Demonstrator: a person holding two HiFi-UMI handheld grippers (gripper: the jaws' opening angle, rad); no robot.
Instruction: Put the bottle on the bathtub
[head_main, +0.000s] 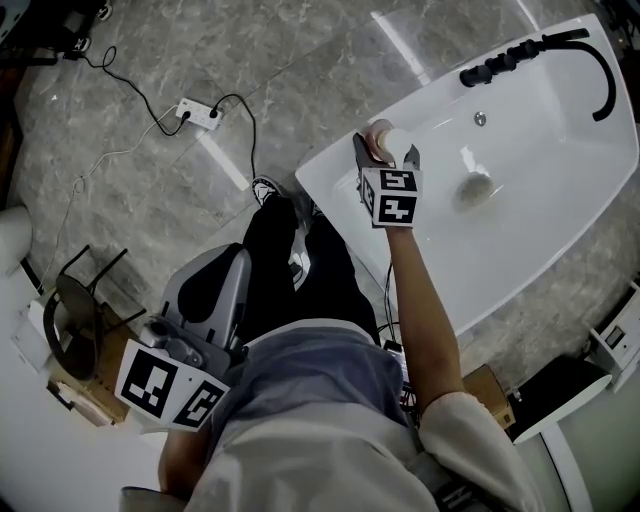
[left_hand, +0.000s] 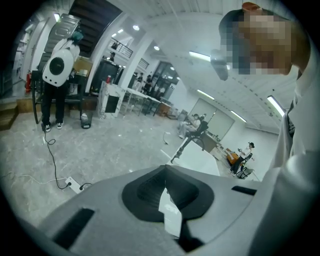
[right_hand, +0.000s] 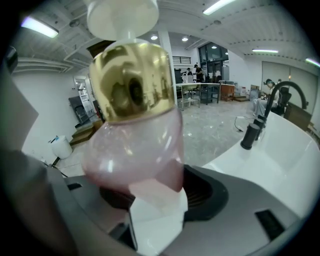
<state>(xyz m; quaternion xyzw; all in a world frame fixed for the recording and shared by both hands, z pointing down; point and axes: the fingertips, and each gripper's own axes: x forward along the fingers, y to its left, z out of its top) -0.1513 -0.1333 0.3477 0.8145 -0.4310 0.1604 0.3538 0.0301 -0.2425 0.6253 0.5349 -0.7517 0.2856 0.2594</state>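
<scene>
In the head view my right gripper is shut on a bottle and holds it over the near left end of the white bathtub. The right gripper view shows the bottle close up, upright between the jaws. It has a clear pinkish body, a gold collar and a white cap. The tub's rim curves off to the right behind it. My left gripper hangs low by the person's left leg, away from the tub. Its jaws are shut with nothing in them.
A black faucet with a hose stands at the tub's far end, and a drain sits in the basin. A power strip and cables lie on the marble floor. A dark stool stands at the lower left.
</scene>
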